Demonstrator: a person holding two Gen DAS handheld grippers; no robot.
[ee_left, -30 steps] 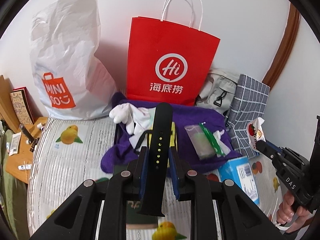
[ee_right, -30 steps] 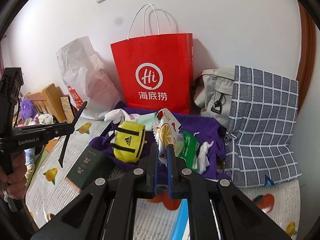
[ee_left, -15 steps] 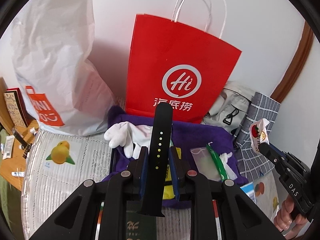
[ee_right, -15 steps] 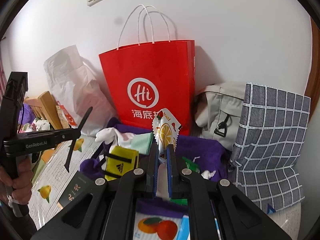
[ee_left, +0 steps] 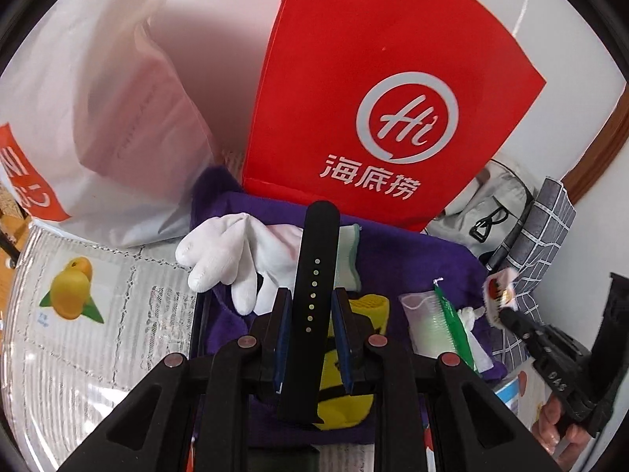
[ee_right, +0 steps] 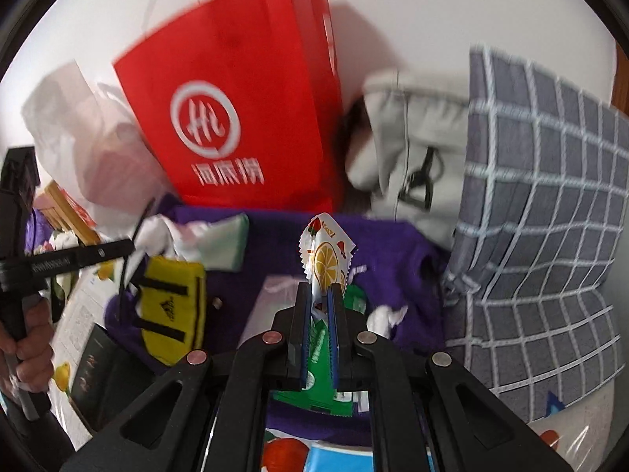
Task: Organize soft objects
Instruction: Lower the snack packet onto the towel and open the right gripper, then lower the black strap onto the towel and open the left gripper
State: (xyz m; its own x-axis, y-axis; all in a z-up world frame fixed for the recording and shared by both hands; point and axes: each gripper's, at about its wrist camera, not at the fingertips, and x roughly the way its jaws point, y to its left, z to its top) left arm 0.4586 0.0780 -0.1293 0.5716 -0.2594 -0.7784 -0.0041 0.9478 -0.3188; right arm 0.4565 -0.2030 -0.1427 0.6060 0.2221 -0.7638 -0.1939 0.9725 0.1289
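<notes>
My left gripper (ee_left: pixel 310 299) is shut on a black watch strap (ee_left: pixel 314 275), held upright above a purple cloth (ee_left: pixel 412 259). Under it lie white gloves (ee_left: pixel 220 259) and a yellow Adidas pouch (ee_left: pixel 346 393). My right gripper (ee_right: pixel 318 295) is shut on a white fruit-print sachet (ee_right: pixel 326 251), held over the purple cloth (ee_right: pixel 393 259). The right gripper also shows in the left wrist view (ee_left: pixel 507 310), and the left gripper in the right wrist view (ee_right: pixel 118 249). A red paper bag (ee_left: pixel 377 110) stands behind, also in the right wrist view (ee_right: pixel 243 118).
A white Miniso bag (ee_left: pixel 98 110) stands left of the red bag. A beige bag (ee_right: pixel 416 145) and a grey checked bag (ee_right: pixel 542 212) stand at the right. A green packet (ee_right: pixel 322 358), a dark box (ee_right: pixel 98 377) and a clear packet (ee_left: pixel 428 322) lie on the bed.
Both grippers have moved forward and closer to the red bag, which now looks larger. Each still holds its item. The right wrist view is motion-blurred.
</notes>
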